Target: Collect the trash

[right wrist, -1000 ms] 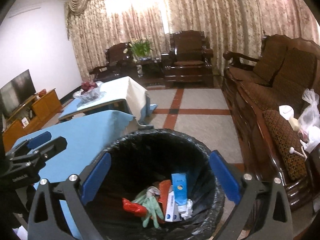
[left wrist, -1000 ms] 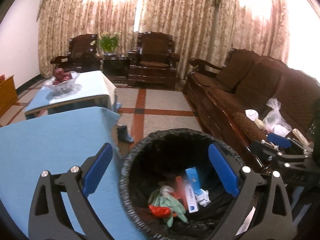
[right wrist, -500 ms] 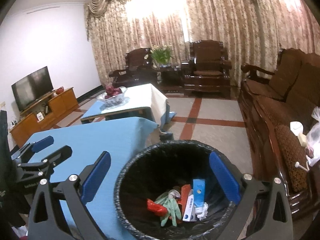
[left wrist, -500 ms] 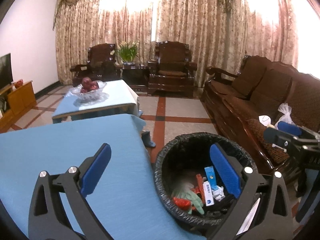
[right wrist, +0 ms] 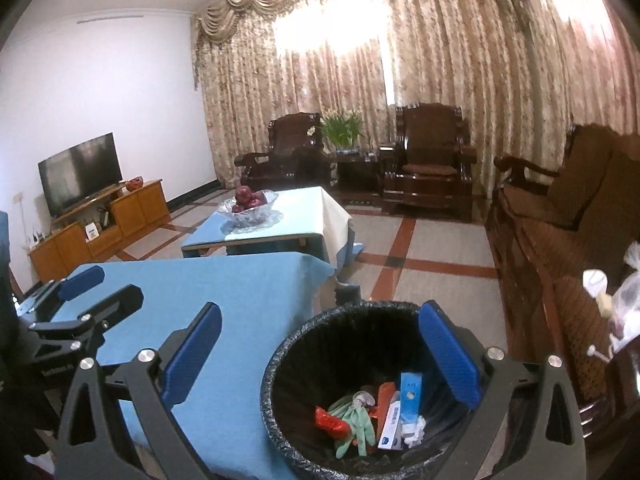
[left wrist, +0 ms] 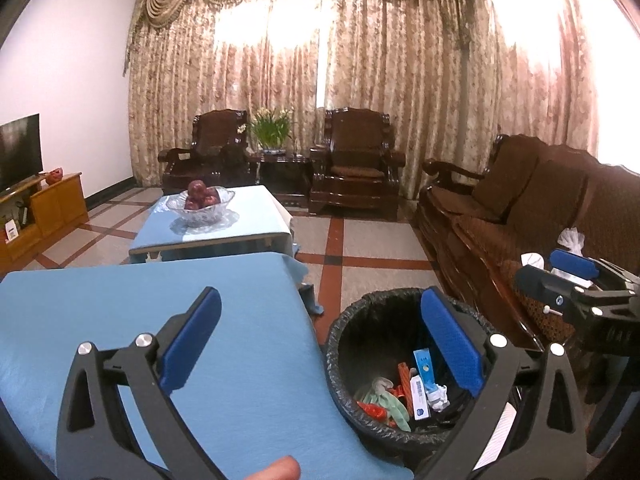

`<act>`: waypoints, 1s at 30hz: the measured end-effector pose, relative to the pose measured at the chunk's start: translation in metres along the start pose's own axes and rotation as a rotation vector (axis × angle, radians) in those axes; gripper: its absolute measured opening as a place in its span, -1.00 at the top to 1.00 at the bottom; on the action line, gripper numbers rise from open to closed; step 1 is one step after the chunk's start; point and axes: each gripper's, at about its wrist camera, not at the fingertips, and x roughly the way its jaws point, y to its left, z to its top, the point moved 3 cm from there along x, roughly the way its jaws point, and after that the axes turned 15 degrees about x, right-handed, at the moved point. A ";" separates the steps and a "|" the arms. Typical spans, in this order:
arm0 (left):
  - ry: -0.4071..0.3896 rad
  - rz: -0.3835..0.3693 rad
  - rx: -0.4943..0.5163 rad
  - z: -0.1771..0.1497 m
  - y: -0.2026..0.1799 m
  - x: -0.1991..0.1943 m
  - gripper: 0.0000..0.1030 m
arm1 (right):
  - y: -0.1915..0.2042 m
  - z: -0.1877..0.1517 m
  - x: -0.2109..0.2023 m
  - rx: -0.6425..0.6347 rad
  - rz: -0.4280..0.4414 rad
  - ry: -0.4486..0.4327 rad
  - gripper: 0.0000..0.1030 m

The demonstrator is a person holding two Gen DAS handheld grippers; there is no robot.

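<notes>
Right wrist: trash bin (right wrist: 304,356) below spread fingers (right wrist: 448,354).

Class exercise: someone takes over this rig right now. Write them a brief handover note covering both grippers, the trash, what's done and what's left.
Left gripper: open, empty.
Right gripper: open, empty.
Trash bin, black-lined, stands beside the blue table; inside are a green glove, red wrapper and small boxes.
Done: those pieces binned.
Left: white wads and a plastic bag on the sofa look like candidates.

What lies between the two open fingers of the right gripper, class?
In the right wrist view, the right gripper frames a corner of the blue tablecloth and the black-lined trash bin; nothing is held.
</notes>
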 end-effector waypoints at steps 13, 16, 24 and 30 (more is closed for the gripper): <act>-0.017 0.035 -0.012 0.002 0.009 -0.021 -0.89 | 0.019 0.004 -0.007 -0.043 0.028 -0.026 -0.88; -0.019 0.041 -0.018 0.001 0.011 -0.025 -0.89 | 0.022 0.004 -0.007 -0.049 0.034 -0.026 -0.88; -0.027 0.054 -0.024 0.002 0.015 -0.028 -0.89 | 0.024 0.004 -0.007 -0.056 0.045 -0.025 -0.88; -0.029 0.057 -0.023 0.002 0.015 -0.028 -0.89 | 0.025 0.003 -0.007 -0.057 0.044 -0.025 -0.88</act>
